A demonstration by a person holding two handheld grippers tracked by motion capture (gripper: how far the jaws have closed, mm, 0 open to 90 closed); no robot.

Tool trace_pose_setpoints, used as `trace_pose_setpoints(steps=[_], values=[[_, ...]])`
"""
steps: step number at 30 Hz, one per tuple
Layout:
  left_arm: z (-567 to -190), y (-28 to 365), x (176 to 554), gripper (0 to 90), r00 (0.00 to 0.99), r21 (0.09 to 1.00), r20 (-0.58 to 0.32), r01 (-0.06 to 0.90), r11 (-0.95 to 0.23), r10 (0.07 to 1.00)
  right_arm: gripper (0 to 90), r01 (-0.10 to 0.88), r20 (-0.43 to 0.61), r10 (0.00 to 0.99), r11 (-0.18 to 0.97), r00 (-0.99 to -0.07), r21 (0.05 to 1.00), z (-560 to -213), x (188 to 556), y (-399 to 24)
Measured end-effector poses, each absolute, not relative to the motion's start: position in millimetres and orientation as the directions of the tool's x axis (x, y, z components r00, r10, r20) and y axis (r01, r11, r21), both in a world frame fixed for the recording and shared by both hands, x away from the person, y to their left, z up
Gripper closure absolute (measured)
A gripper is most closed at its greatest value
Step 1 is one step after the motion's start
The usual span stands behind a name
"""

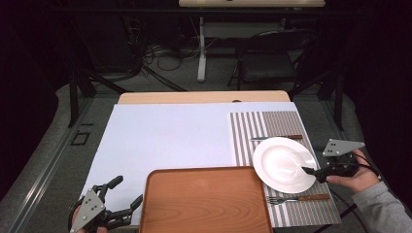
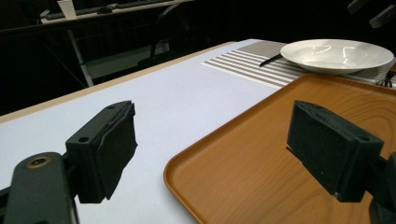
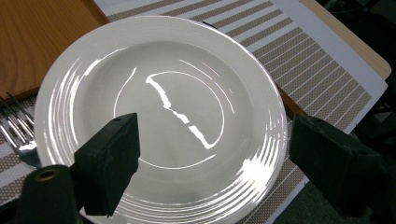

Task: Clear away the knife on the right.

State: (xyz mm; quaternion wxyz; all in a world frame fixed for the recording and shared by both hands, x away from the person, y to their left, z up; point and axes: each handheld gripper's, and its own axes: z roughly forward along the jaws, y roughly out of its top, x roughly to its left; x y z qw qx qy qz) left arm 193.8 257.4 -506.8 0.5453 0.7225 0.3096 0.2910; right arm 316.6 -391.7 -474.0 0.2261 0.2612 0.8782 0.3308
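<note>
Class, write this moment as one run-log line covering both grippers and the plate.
left gripper: open, by tray | right gripper: open, at plate rim, nothing held | plate: on striped placemat between knife and fork

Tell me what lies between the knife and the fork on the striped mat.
The white plate lies between the knife and the fork, on the mat; the high view shows it.

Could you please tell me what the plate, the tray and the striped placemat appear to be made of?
Plate: likely glazed ceramic, white and glossy, with sharp light streaks. Tray: wood or a wood-look laminate, brown with visible grain and a soft sheen. Striped placemat: seemingly woven vinyl or fabric, matte, with a fine dotted weave in the stripes.
</note>
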Motion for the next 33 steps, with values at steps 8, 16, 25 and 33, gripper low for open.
trace_pose_setpoints(steps=[8,16,25,33], values=[[-508,257,194,15.8,0.636,0.966,0.086,0.135,-0.22,0.767,15.3,0.31,-0.247,0.592,0.679,-0.767,0.665,-474,338,-390],[-509,258,194,15.8,0.64,0.965,0.085,0.137,-0.222,0.764,19.6,0.301,-0.25,0.564,0.705,-0.787,0.642,-469,362,-384],[-510,258,195,15.8,0.64,0.965,0.082,0.141,-0.221,0.764,25.7,0.261,-0.291,0.512,0.754,-0.808,0.603,-460,389,-375],[-513,255,195,15.8,0.651,0.963,0.073,0.152,-0.225,0.755,31.5,0.264,-0.29,0.497,0.772,-0.818,0.578,-455,413,-367]])
